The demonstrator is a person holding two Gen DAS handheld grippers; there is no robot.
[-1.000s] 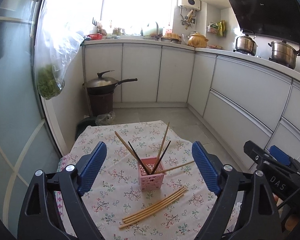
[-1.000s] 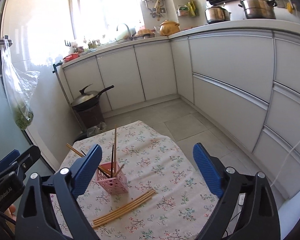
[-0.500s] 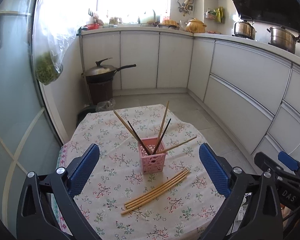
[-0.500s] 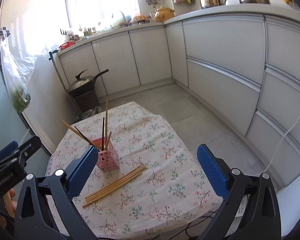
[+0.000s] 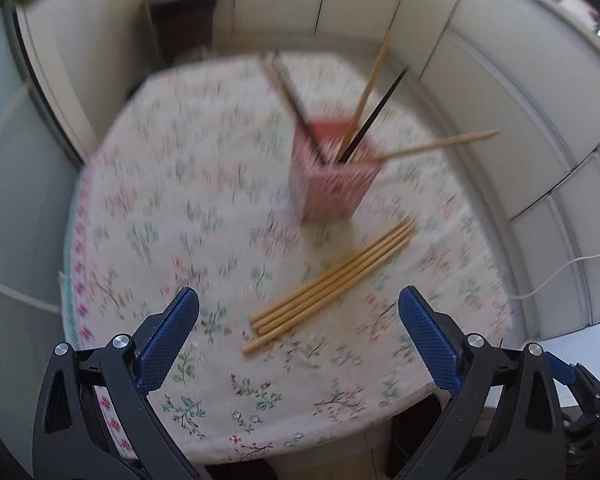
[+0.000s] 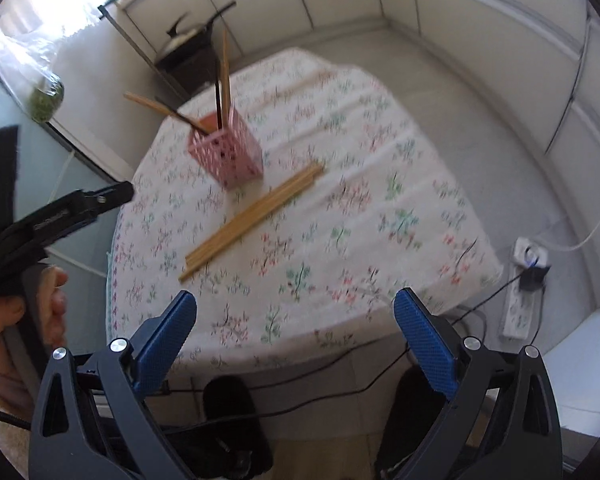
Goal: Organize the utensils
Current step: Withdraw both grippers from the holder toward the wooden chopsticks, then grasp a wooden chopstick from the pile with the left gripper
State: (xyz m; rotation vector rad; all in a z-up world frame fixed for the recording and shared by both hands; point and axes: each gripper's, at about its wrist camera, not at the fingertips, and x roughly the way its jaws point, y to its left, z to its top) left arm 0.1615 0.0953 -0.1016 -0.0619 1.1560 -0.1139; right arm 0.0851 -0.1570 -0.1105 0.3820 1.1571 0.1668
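Tilting steeply down over the tabletop's point(image 5: 148, 208) near edge, both grippers hung empty. Left gripper point(image 5: 298, 334) and right gripper point(image 6: 295, 330) stood spread wide apart, touching nothing.

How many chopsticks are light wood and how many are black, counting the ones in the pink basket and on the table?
Light wood chopsticks lying on the table: 4
Light wood chopsticks in the pink basket: 3
Black chopsticks in the basket: 2
Total: 9

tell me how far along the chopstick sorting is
Partly done: several chopsticks already stand in the pink basket. Nothing is in hand; the left gripper and right gripper are both open and empty. The bundle of loose chopsticks still lies on the tablecloth.
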